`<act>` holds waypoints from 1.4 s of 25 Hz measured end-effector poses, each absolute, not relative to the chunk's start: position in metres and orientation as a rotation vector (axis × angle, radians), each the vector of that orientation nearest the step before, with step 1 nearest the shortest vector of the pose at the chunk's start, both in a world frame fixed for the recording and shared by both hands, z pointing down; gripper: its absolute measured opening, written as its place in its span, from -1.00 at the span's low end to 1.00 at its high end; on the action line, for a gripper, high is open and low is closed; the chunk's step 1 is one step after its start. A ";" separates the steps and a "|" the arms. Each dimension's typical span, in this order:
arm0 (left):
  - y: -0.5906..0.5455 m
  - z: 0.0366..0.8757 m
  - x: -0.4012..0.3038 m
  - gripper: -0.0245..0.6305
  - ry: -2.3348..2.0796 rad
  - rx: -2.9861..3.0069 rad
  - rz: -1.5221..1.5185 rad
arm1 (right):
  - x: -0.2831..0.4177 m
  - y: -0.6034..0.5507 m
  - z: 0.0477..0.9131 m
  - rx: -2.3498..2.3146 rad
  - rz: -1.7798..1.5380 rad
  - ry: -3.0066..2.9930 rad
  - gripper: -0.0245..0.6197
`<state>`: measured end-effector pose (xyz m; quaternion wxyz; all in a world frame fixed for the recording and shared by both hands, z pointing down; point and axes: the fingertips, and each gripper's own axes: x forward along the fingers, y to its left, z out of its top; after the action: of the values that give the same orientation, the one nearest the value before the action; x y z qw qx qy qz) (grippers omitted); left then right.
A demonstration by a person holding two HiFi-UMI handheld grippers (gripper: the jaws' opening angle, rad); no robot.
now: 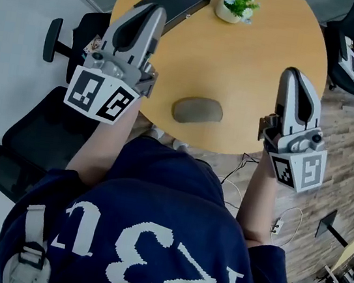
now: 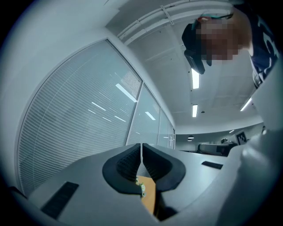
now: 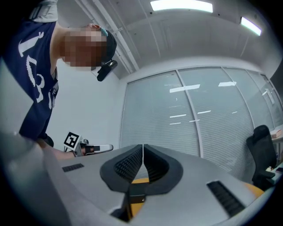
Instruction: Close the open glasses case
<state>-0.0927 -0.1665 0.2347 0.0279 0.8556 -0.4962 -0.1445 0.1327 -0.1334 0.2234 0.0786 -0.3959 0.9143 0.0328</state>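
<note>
The case [image 1: 197,110] is lying on the table [image 1: 262,58], close to the near edge and roughly midway across it. It is showing as one grey-brown oval with no gap visible along its side, so it is reading as shut. It is lying apart from both grippers.

You are holding the left gripper [image 1: 154,10] over the left part of the table, to the left of the case and further from you. Its jaws are resting pad against pad, closed on themselves alone. You are holding the right gripper [image 1: 294,74] at the table's right edge, to the right of the case. Its jaws are likewise meeting pad to pad. Both grippers are pointing away from you.

A plant [image 1: 239,0] is standing at the far edge. A dark flat box [image 1: 178,0] is lying just left of it, overhanging the rim. A chair [image 1: 39,137] is standing on the floor to your left.
</note>
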 end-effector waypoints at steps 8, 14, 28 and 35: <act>-0.177 0.276 -0.099 -0.85 -1.467 2.623 -0.384 | 0.104 -0.129 0.344 -0.997 -0.219 3.098 -0.83; -0.175 0.305 -0.097 -0.85 -1.440 2.603 -0.323 | 0.095 -0.100 0.436 -0.852 -0.313 3.373 -0.48; -0.158 0.338 -0.099 -0.85 -1.457 2.522 -0.224 | 0.070 -0.018 0.568 0.020 -0.156 3.919 0.04; -0.151 0.340 -0.107 -0.85 -1.498 2.493 -0.211 | 0.085 -0.022 0.601 0.272 0.291 4.137 0.10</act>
<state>-0.1069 -0.1511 0.3396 0.1126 0.8495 -0.5103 -0.0720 0.0852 -0.0215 0.6006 -0.4859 0.0572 0.8700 0.0612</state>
